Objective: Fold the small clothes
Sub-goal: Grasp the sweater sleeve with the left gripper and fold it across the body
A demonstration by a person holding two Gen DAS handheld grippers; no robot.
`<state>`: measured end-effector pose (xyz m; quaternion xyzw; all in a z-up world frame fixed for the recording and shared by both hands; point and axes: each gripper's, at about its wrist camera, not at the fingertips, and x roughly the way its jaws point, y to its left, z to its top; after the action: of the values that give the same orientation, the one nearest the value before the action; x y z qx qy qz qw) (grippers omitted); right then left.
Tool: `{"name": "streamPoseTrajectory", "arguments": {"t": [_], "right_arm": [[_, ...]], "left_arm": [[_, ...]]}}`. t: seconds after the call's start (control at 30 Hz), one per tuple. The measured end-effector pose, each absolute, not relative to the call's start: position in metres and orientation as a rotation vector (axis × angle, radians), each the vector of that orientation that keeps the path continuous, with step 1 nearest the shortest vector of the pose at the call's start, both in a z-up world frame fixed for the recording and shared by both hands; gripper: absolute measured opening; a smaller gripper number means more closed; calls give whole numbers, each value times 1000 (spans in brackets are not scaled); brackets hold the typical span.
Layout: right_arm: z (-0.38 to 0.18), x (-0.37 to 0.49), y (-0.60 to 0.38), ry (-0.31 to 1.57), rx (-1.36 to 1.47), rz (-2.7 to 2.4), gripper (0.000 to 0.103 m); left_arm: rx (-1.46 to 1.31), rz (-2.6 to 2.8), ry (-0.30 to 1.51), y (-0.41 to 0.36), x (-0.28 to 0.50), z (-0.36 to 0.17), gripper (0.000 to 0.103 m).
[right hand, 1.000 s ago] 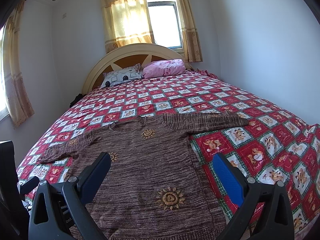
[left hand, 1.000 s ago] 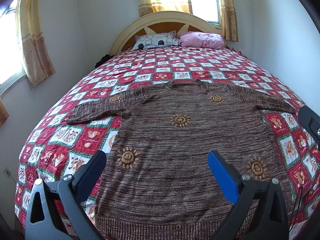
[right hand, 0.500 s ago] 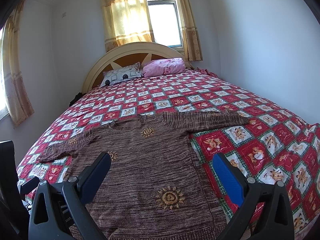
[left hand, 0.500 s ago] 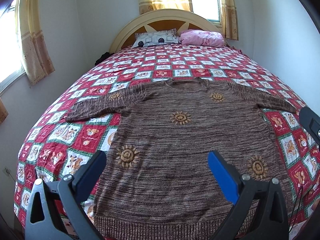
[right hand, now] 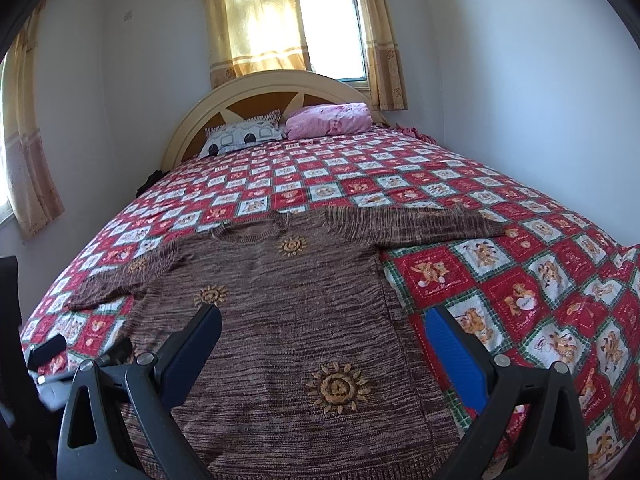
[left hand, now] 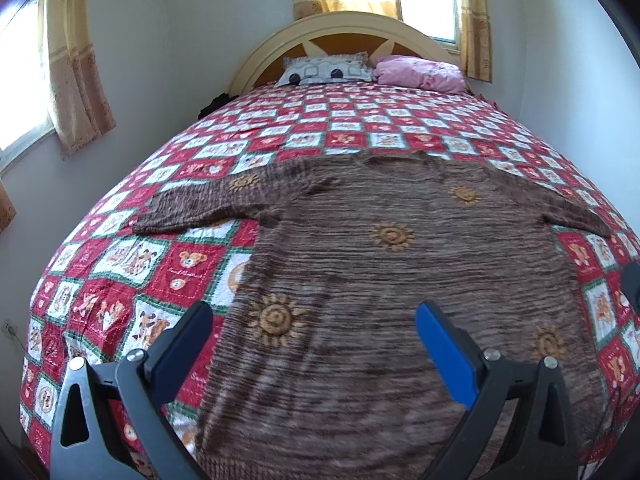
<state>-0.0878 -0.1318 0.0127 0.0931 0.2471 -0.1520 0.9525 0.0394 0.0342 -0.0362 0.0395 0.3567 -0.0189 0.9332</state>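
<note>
A wide bed (right hand: 460, 184) under a red and white checked quilt fills both views, with 2 pillows at the far end by the headboard. On its near half the brown knit sweater (left hand: 400, 280) lies flat, front up, neck toward the far end, hem at the near edge, both sleeves spread straight out to left and right. It shows no fold yet, so the task looks to be at its start.

The step in hand seems to be the first grasp. A good way: take 1 sleeve near its cuff and carry it across the body so the sleeve lies flat, then the other side, then bring the hem toward the neck. The loose knit will likely stretch and drag, so pinch both layers firmly, lift just clear of the quilt, and avoid catching the quilt underneath.

The left gripper (left hand: 312, 340) hangs above the near left part of the sweater, fingers pointing toward the far end, jaws spread wide and holding nothing. The right gripper (right hand: 324, 344) hovers over the near right side seam, aimed the same way, likewise released and empty
</note>
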Motion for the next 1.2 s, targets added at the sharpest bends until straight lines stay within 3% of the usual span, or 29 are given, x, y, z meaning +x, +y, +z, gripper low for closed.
{"name": "streamPoseTrajectory", "arguments": {"t": [0.23,0.43,0.47,0.57,0.7,1.0,1.1,1.13,1.2], "right_arm": [[-11,-66,-127,526,123,-264,102],[-25,-38,-111,578,37,-201,102],[-28,-33,-108,587,25,-195,102],[-35,-20,-101,620,7,-180,102],[-42,-7,-99,654,0,-173,102],[-49,12,-115,709,48,-201,102],[-53,17,-121,729,76,-203,102],[-53,17,-122,731,80,-203,102],[-54,19,-124,733,86,-205,102]], "left_arm": [[-37,77,717,115,96,-45,103],[-381,190,730,229,159,-54,82],[-472,210,750,248,169,-62,72],[-640,230,808,281,192,-85,55],[-722,278,854,293,211,-107,54],[-709,282,800,294,241,-106,52],[-649,329,802,295,246,-107,30],[-643,341,803,296,245,-108,19],[-664,336,795,300,245,-109,14]]}}
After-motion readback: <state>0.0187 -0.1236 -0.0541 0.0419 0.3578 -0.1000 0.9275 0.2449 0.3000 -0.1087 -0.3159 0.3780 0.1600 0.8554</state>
